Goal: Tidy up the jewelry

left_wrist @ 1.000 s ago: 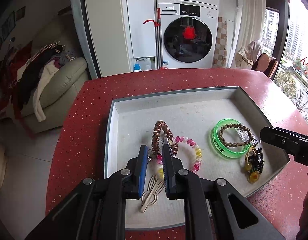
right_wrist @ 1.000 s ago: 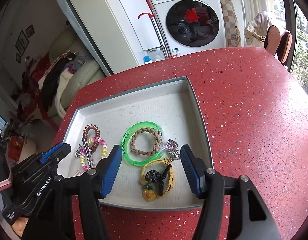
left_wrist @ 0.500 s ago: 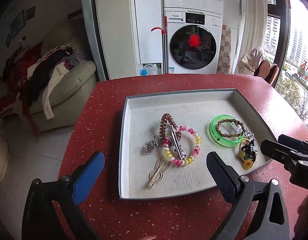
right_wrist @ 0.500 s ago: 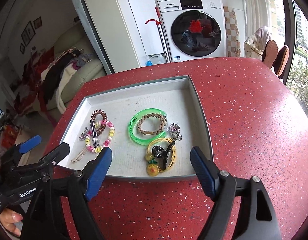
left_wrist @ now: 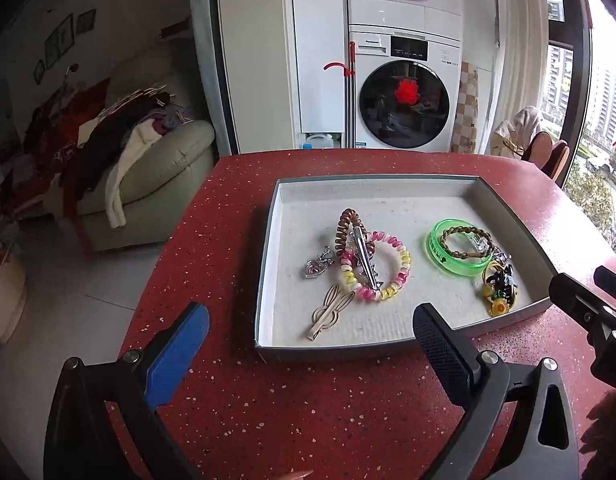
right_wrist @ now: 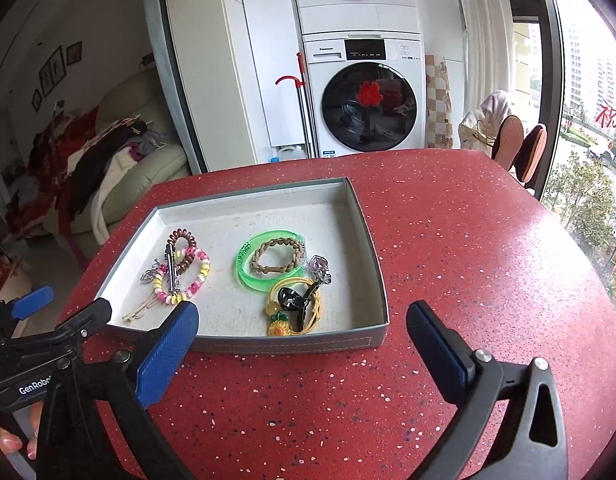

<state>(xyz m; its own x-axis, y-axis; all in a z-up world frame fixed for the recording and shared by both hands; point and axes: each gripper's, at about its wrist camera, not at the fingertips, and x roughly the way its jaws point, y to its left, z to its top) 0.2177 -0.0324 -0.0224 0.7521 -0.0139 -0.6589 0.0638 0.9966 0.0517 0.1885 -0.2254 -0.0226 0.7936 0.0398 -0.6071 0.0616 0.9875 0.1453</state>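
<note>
On the red worktop (left_wrist: pixel 308 408) the grey tray (left_wrist: pixel 267 264) holds all the jewelry, and nothing lies outside it, so the sorting step looks close to finished. The left gripper (left_wrist: pixel 308 340) hangs over the bare worktop just short of the tray's near rim; its jaws have just been opening and now stand wide apart with nothing between them. In the tray's left half sit a heart charm (left_wrist: pixel 314 266), a beige clip (left_wrist: pixel 330 312), a brown spiral band (left_wrist: pixel 348 228) and a pink-and-yellow spiral bracelet (left_wrist: pixel 388 292) with a metal clip (left_wrist: pixel 366 260) lying across them. In the right half a braided brown bracelet (right_wrist: pixel 277 260) rests inside a green bangle (right_wrist: pixel 251 280), with a second heart charm (right_wrist: pixel 320 266) and a yellow cord with a black clip and sunflower charm (right_wrist: pixel 293 312) touching it. The right gripper (right_wrist: pixel 301 332) also stands near the tray's front wall, its jaws lately widening, empty. Any next move would call for picking one tangled piece cleanly: the left pile overlaps, so a narrow, precise pinch on a single item seems needed.
</note>
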